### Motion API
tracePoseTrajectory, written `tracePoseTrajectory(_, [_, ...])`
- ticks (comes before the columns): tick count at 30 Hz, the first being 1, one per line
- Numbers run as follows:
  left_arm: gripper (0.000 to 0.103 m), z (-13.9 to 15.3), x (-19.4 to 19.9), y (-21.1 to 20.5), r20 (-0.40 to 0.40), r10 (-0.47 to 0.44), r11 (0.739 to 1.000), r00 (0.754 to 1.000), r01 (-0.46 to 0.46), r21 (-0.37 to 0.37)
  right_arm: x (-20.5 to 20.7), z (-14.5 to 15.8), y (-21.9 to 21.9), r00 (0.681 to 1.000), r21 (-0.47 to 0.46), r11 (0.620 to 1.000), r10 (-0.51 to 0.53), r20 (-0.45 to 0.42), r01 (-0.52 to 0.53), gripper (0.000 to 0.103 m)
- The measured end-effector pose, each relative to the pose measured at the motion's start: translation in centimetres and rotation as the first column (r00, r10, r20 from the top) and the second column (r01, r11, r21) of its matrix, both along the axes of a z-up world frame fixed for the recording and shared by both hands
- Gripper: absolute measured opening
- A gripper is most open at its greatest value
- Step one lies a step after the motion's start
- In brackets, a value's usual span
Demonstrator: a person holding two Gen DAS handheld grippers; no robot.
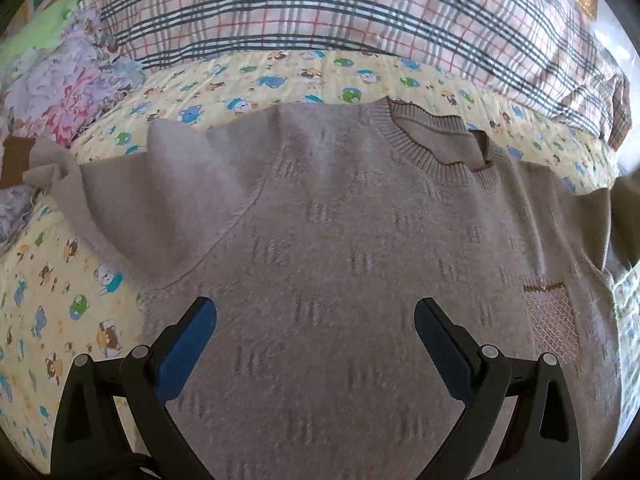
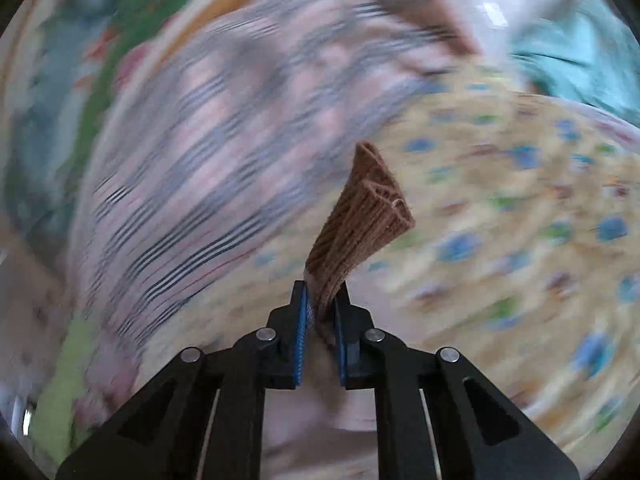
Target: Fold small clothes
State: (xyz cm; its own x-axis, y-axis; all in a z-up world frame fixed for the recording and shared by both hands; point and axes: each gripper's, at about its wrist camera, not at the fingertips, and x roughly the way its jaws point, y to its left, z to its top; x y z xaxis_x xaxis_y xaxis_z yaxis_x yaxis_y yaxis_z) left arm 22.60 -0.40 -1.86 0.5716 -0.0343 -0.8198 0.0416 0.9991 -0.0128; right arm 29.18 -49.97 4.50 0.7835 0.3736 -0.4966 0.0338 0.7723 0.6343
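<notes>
Sweater (image 1: 360, 240): hem and right sleeve cut off by frame edge. Plaid blanket (image 2: 192, 152), printed sheet (image 2: 500, 220): motion-blurred, motifs unreadable.

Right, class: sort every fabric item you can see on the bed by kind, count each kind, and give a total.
Knitted sweater: 1
Cartoon-print sheet: 1
Plaid blanket: 1
Floral cloth heap, too bunched to split: 1
Green cloth: 1
Teal cloth: 1
Total: 6

A beige knit sweater (image 1: 360, 240) lies front-up, neck away, its brown ribbed cuff (image 2: 360, 216) lifted.
</notes>
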Motion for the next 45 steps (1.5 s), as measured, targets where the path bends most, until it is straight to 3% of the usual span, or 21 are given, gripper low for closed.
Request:
tracePoseTrajectory(3, [0.100,0.3,-1.1,1.2,-0.002,0.010,0.999,1.000,-0.010,-0.031,-0.1,1.1,6.9,0.987,0.034,0.987,0.158,0.024,-0.159,0.014])
tracePoseTrajectory(9, [0.100,0.5,-3.3,3.6,0.003,0.013,0.998,1.000,-0.013,-0.056,0.7,-0.8,20.7,0.911,0.120,0.905,0.411,-0.008,-0.408,0.014])
tracePoseTrajectory(17, [0.100,1.0,-4.4,6.9,0.013,0.032,0.991,0.999,-0.030,-0.128,1.7,-5.7,34.6,0.799,0.229,0.790,0.597,-0.073,-0.569,0.014])
tracePoseTrajectory(21, [0.100,1.1,-4.2,7.5,0.014,0.025,0.986,1.000,-0.022,-0.166,1.3,-7.4,38.9,0.762,0.222,0.764,0.637,-0.116,-0.605,0.018])
tracePoseTrajectory(22, [0.100,0.9,-4.0,7.5,0.009,0.020,0.985,1.000,-0.018,-0.172,1.4,-8.0,39.4,0.756,0.230,0.764,0.639,-0.142,-0.603,0.025])
tracePoseTrajectory(23, [0.100,0.7,-3.8,7.3,0.000,0.014,0.984,1.000,-0.014,-0.178,1.7,-8.2,39.9,0.752,0.243,0.763,0.640,-0.159,-0.598,0.052])
tracePoseTrajectory(24, [0.100,0.4,-3.5,7.1,-0.010,0.007,0.982,1.000,-0.009,-0.188,1.7,-8.5,39.9,0.749,0.262,0.764,0.639,-0.177,-0.589,0.065])
tracePoseTrajectory(25, [0.100,0.2,-3.1,6.9,-0.021,0.001,0.980,1.000,-0.005,-0.200,1.5,-8.7,39.4,0.754,0.289,0.767,0.632,-0.181,-0.573,0.078])
tracePoseTrajectory(30, [0.100,-2.1,-0.4,5.7,-0.118,-0.018,0.960,0.993,-0.015,-0.278,-0.1,-7.1,35.1,0.812,0.297,0.800,0.572,-0.115,-0.522,0.078])
tracePoseTrajectory(32, [0.100,-2.9,0.8,5.3,-0.139,-0.004,0.954,0.990,-0.038,-0.299,-1.3,-6.3,32.8,0.845,0.277,0.831,0.525,-0.102,-0.483,0.078])
tracePoseTrajectory(36, [0.098,-2.9,2.4,4.0,-0.105,0.020,0.958,0.994,-0.049,-0.283,-4.4,-4.8,26.3,0.919,0.188,0.911,0.387,-0.080,-0.367,0.078])
tracePoseTrajectory(37, [0.081,-2.7,2.8,3.6,-0.089,0.015,0.957,0.996,-0.041,-0.288,-5.5,-4.6,24.0,0.941,0.150,0.938,0.327,-0.082,-0.313,0.078])
tracePoseTrajectory(38, [0.043,-2.3,2.9,2.9,-0.069,-0.007,0.960,0.998,-0.013,-0.281,-6.0,-4.5,22.8,0.956,0.122,0.955,0.282,-0.085,-0.271,0.078])
tracePoseTrajectory(40, [0.020,-1.2,2.6,2.0,-0.041,-0.062,0.948,0.997,0.046,-0.316,-7.2,-4.5,18.7,0.981,0.047,0.987,0.158,-0.109,-0.153,0.078])
tracePoseTrajectory(41, [0.019,-0.6,2.1,1.8,-0.006,-0.063,0.950,0.998,0.058,-0.305,-7.2,-4.5,17.9,0.985,0.019,0.993,0.121,-0.126,-0.119,0.078])
tracePoseTrajectory(43, [0.014,-0.5,1.1,1.2,0.049,-0.056,0.979,0.997,0.064,-0.193,-7.1,-4.9,15.7,0.985,-0.027,0.998,0.050,-0.164,-0.055,0.078])
tracePoseTrajectory(45, [0.012,-1.7,1.0,2.0,0.013,-0.035,0.981,0.999,0.037,-0.192,-6.5,-5.6,13.7,0.981,-0.050,0.999,0.008,-0.196,-0.018,0.078])
